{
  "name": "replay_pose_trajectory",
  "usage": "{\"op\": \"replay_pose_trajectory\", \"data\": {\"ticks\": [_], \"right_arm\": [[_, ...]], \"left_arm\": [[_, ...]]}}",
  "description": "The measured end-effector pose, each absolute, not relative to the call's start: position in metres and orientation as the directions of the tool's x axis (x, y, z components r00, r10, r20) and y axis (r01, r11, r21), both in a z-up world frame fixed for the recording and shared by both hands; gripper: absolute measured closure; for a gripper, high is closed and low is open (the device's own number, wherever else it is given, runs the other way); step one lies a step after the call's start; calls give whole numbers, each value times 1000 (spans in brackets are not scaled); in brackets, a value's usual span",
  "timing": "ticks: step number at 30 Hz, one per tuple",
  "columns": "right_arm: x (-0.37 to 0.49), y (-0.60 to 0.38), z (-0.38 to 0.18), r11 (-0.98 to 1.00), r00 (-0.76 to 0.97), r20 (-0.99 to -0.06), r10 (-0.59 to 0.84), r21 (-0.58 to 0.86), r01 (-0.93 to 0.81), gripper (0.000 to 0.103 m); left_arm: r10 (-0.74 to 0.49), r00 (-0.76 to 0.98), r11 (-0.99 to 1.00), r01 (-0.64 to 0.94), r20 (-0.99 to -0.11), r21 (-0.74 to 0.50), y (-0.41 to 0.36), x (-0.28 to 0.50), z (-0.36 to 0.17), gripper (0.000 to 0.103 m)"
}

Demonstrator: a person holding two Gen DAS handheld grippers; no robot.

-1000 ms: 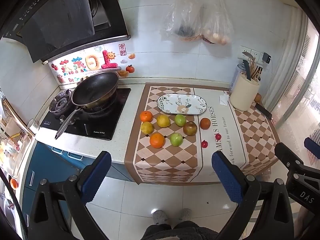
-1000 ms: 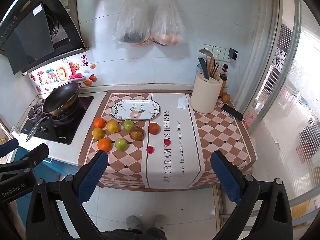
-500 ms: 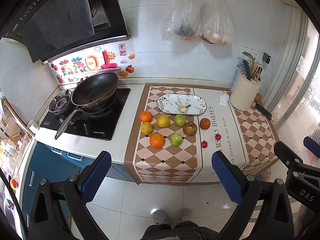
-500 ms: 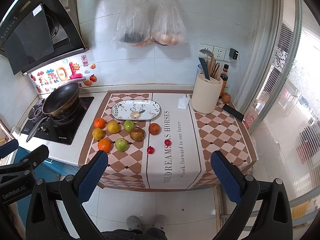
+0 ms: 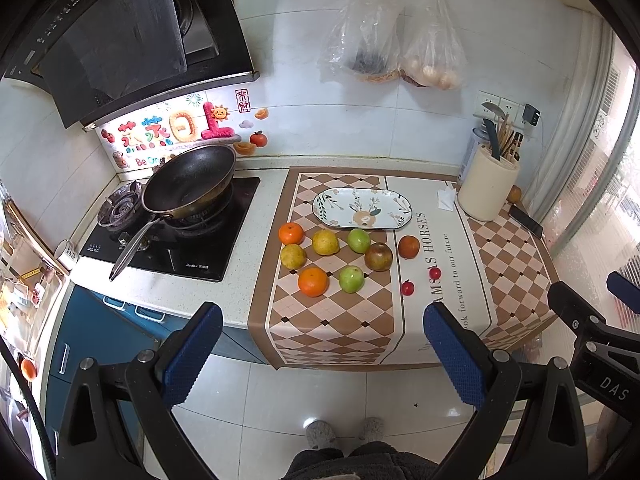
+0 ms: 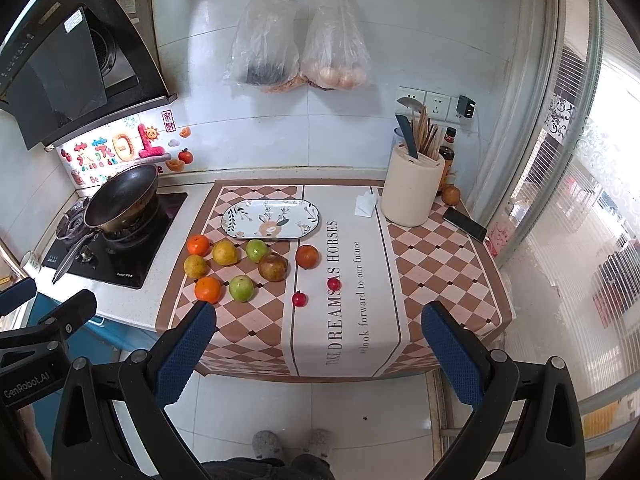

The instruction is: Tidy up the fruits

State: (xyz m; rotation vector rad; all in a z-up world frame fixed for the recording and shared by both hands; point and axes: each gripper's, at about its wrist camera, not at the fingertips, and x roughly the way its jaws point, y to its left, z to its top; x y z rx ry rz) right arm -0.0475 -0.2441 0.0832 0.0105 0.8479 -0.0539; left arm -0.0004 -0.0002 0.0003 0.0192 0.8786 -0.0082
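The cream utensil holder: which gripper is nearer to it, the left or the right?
Right, as far as the views show. The right gripper hangs off the counter's front edge, almost in line with the cream utensil holder. The left gripper hangs farther toward the stove side, facing the fruits.

Left gripper [image 5: 323, 354], right gripper [image 6: 319, 351]: jaws wide apart

Glossy glazed plate [image 5: 362, 208]; matt printed cloth runner [image 5: 332, 320]; dark pan [image 5: 189, 185], metal handle; textured blue pads [image 5: 454, 358]; glossy floor tiles [image 5: 320, 396].

Brown-checked mat [image 5: 336, 312], floral plate [image 5: 362, 208]
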Motion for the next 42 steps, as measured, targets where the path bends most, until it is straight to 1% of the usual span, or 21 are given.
{"op": "replay_pose_trajectory", "data": {"ticks": [42], "right_arm": [[-47, -253, 94, 998, 666, -745, -42, -4, 59, 0]], "left_arm": [[-4, 644, 1000, 22, -765, 14, -23, 5, 12, 0]]}}
